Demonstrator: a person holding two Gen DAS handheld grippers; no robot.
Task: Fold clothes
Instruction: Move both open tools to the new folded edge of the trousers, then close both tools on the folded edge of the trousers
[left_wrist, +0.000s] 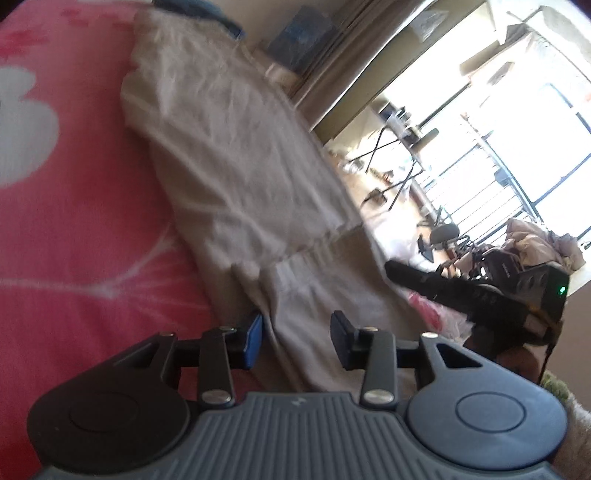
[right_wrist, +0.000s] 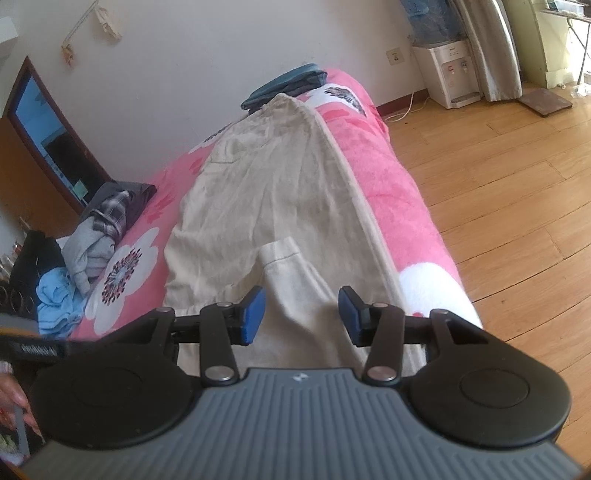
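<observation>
Trousers (right_wrist: 273, 195) of cream cloth lie stretched lengthwise on a pink flowered blanket (right_wrist: 406, 206), running straight ahead of both tongs toward the wall. Their near end passes beneath the open fingers of each tool, and one leg hem (right_wrist: 280, 253) is turned back on top, just beyond the right tongs. The cloth looks thin, soft and wrinkled, so it is probably light and limp; it should sag and bunch when lifted and will not hold a crease unless smoothed. A sensible hold is likely the two near corners, or the stitched hem, where the doubled fabric gives the pads more to pinch.

Left tongs (left_wrist: 297, 338) are tilted steeply, so the bed appears slanted; their fingers stand wide apart with nothing between them, low over the fabric. Whether the pads touch the cloth cannot be told. Right tongs (right_wrist: 302, 317) are held level and pointed along the trousers, fingers equally wide apart and gripping nothing.

Left of the right tongs, a heap of other clothes (right_wrist: 92, 236) waits on the blanket.
</observation>
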